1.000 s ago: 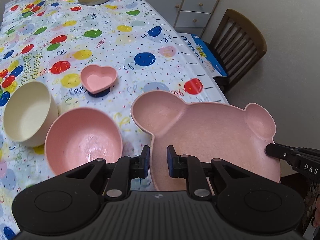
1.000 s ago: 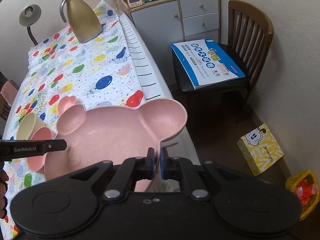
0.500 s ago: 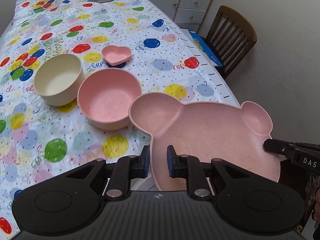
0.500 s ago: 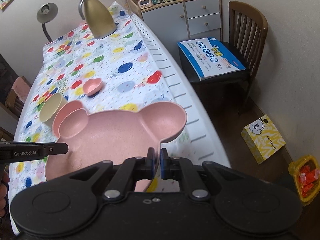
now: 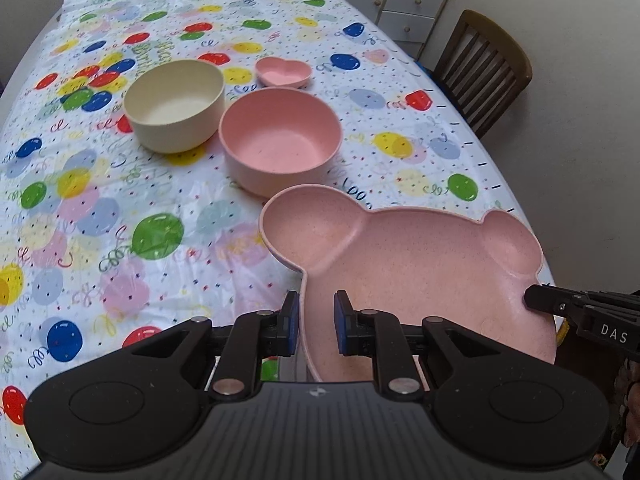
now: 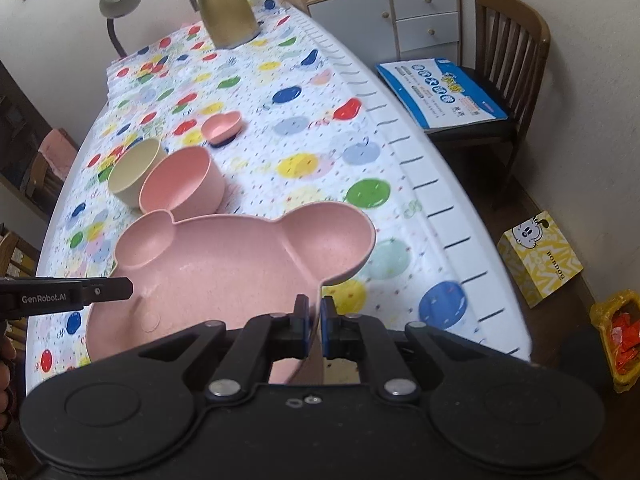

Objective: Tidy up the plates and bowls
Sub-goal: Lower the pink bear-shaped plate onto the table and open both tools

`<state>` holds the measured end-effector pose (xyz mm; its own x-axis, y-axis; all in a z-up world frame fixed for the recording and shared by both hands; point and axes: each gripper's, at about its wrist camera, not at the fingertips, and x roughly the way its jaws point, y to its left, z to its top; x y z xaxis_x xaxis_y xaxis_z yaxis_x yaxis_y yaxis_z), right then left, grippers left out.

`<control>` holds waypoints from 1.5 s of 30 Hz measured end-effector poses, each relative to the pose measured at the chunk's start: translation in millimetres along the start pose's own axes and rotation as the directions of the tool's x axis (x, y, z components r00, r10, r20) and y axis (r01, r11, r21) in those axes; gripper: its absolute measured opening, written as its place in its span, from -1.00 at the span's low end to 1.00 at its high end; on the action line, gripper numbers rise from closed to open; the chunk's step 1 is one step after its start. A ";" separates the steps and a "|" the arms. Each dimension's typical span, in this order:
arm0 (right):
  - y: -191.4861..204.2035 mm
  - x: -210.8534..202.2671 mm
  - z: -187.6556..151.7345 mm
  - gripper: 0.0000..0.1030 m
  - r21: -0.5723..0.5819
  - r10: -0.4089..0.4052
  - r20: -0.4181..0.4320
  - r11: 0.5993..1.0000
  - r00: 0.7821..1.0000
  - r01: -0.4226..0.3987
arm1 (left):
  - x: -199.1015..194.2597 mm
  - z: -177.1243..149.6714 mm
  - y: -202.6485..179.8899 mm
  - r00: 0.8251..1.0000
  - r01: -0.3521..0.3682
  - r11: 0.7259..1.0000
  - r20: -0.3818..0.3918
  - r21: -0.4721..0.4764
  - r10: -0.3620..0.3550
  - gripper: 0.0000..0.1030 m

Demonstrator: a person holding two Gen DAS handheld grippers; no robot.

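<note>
I hold the bear-shaped plate (image 5: 416, 268) by its rim, my left gripper (image 5: 316, 322) and right gripper (image 6: 315, 330) both clamped on it. Beyond my fingers the pink bowl (image 5: 280, 140), cream bowl (image 5: 174, 102) and heart dish (image 5: 284, 72) sit unstacked; sorting seems barely begun.

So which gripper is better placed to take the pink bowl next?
Left, probably. Both grippers clamp the bear-shaped plate, but the left gripper grips the side nearer the pink bowl; the right gripper grips the table-edge side.

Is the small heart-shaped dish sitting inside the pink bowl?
No: the heart-shaped dish sits on the tablecloth behind the pink bowl, which is empty.
</note>
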<state>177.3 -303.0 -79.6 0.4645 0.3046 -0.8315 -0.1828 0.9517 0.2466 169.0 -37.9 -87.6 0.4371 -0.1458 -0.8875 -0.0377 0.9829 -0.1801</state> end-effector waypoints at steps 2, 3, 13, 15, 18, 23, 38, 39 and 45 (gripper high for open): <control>3.9 5.4 -4.4 -0.91 -0.005 -0.002 -0.009 1.000 1.000 0.002 | 2.5 -3.6 3.9 1.000 -0.005 1.000 -0.004 -0.005 0.005 -0.67; 5.4 7.9 -6.0 -0.90 -0.007 -0.003 -0.014 1.000 1.000 0.003 | 3.5 -5.0 5.6 1.000 -0.005 1.000 -0.005 -0.009 0.005 -0.66; 11.5 19.0 -16.5 -0.90 -0.025 -0.014 -0.027 1.000 1.000 0.013 | 11.7 -20.6 7.1 1.000 -0.017 1.000 -0.005 0.004 0.017 -0.67; 11.6 20.4 -17.7 -0.90 -0.029 -0.017 -0.028 0.999 0.999 0.017 | 12.5 -23.6 7.2 1.000 -0.017 1.000 -0.008 0.009 0.017 -0.66; 12.4 21.1 -18.2 -0.90 -0.035 -0.020 -0.025 0.999 0.999 0.020 | 13.3 -27.9 7.0 1.000 -0.015 1.000 -0.011 0.017 0.015 -0.67; 10.1 24.3 -21.0 -0.91 -0.029 -0.023 -0.033 0.999 0.999 0.022 | 16.4 -33.1 7.5 1.000 -0.012 1.000 -0.025 0.016 0.012 -0.66; 11.1 26.3 -27.7 -0.66 -0.014 -0.050 -0.036 0.999 0.998 0.050 | 14.7 -39.1 9.5 0.999 -0.002 1.000 -0.032 0.016 0.002 -0.66; 11.2 25.5 -28.0 -0.64 -0.012 -0.050 -0.037 0.999 0.998 0.050 | 13.7 -39.7 9.8 1.000 0.001 1.000 -0.031 0.015 0.000 -0.66; 15.7 14.1 -29.9 -0.48 -0.017 -0.057 -0.016 0.998 0.998 0.056 | 2.5 -43.7 14.3 1.000 0.015 1.000 -0.020 0.011 -0.015 -0.65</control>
<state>155.1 -284.9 -102.3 0.4602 0.2497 -0.8520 -0.1709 0.9666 0.1910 130.2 -29.1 -111.0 0.4195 -0.1628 -0.8930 -0.0207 0.9818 -0.1888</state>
